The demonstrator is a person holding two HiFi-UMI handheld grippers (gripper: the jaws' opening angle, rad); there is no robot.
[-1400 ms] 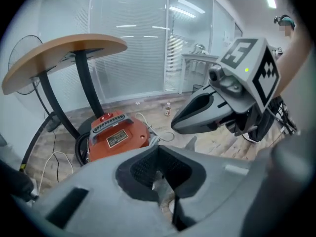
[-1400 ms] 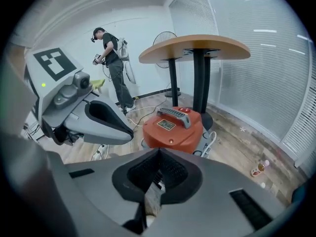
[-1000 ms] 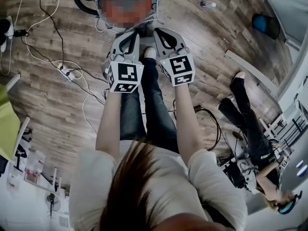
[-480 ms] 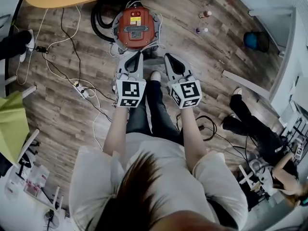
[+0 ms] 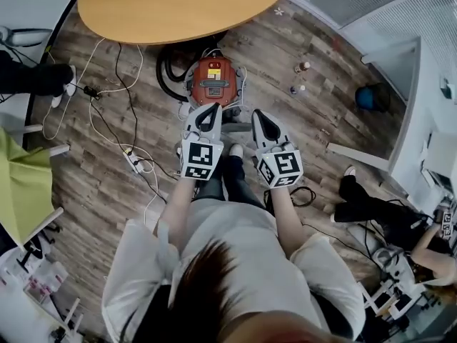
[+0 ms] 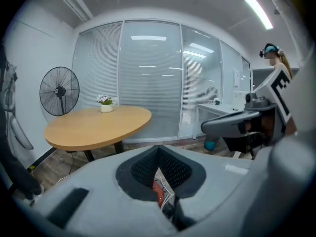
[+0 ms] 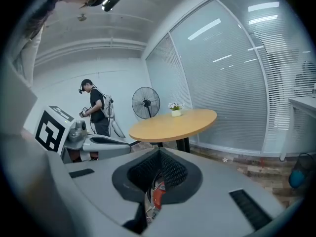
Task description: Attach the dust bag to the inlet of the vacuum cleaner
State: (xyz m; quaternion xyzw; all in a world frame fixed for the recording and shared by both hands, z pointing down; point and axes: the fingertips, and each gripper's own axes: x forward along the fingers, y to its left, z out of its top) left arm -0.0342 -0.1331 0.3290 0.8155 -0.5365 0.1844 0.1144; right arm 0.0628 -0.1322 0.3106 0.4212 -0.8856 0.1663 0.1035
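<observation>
Both sets of jaws are closed and empty: your left gripper (image 5: 212, 107) and right gripper (image 5: 255, 113) sit side by side, pointing ahead and slightly down. The vacuum cleaner (image 5: 214, 81) stands on the floor (image 5: 107, 156) below and just beyond the tips, red top facing up, beside the round tabletop (image 5: 178, 6). Each gripper view catches a sliver of red through the slit between its jaws. The left looks a touch better lined up, so I'd reach down and forward with it. No dust bag shows in any view. Compared with a second ago, the vacuum looks smaller and further off and the tabletop has come into view: you've lifted both grippers, jaws unchanged.
</observation>
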